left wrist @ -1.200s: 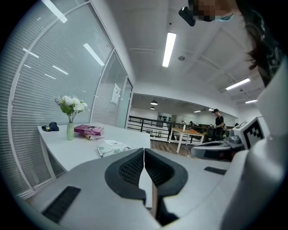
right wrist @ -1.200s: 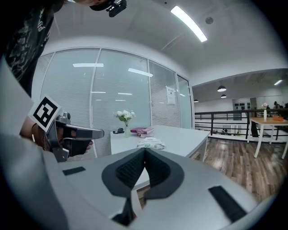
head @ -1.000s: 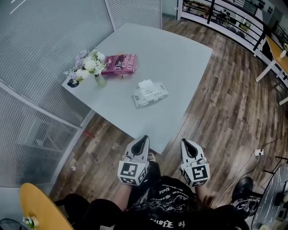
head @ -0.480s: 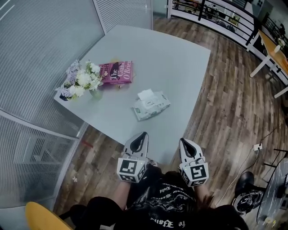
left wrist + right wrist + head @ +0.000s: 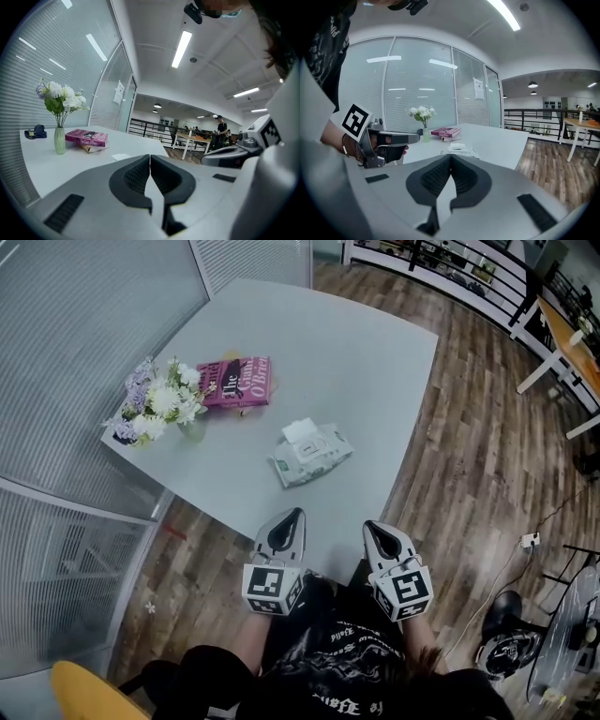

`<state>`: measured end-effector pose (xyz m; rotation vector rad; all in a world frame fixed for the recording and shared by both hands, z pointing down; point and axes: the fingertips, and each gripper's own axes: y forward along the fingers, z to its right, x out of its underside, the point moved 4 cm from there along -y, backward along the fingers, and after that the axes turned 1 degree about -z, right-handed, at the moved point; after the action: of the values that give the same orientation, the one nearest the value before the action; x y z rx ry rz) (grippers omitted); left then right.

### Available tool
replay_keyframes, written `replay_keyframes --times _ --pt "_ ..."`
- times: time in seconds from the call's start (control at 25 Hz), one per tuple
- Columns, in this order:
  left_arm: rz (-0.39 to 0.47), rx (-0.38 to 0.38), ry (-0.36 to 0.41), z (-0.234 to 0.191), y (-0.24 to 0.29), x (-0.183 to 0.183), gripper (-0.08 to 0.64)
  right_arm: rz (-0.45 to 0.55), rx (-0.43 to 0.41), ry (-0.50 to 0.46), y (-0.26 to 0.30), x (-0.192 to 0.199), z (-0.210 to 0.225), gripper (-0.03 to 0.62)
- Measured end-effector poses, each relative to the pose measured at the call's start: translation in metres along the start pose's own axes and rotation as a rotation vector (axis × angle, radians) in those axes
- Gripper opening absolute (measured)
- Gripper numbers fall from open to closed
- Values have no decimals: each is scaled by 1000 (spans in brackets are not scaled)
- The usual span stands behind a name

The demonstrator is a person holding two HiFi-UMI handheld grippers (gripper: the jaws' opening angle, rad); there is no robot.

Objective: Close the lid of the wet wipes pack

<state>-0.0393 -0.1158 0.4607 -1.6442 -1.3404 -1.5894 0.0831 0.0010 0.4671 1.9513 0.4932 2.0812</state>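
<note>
Now, white rectangular wet wipes pack point(image 5: 314, 456): lay on the pale grey table point(image 5: 356, 352), towards its near edge, lid flap raised.
Left gripper point(image 5: 296, 514): jaws pressed together, empty, hovered at the table's near edge.
Right gripper point(image 5: 369, 526): likewise closed and empty, at that same edge.

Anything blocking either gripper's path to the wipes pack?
Nothing visible. Only bare table lies between the left gripper, the right gripper and the wet wipes pack. The book and the flowers sit farther back on the left, off that line.

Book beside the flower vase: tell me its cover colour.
The book has a magenta-pink cover; head view shows it best.
</note>
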Motion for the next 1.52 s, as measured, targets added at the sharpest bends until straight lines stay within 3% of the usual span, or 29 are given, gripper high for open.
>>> replay_keyframes --times 0.36,0.6,0.8,1.04,1.24,1.52 --pt "-3 -104 -46 -4 12 -3 8 -17 -105 -26 28 -19 22 -2" --pt "-10 -182 -45 -7 33 -12 8 -57 -220 50 59 -38 57 0" --pt "-21 -248 -63 -17 44 -17 8 -114 -362 41 92 -63 70 86" --pt "-18 -289 -64 -23 56 -24 8 -178 -477 41 137 -77 83 123" --pt "-25 -313 -57 -29 64 -28 8 -233 -531 98 172 -80 89 123" --pt "-41 -341 -55 -33 77 -30 8 -302 -612 68 221 -94 85 112"
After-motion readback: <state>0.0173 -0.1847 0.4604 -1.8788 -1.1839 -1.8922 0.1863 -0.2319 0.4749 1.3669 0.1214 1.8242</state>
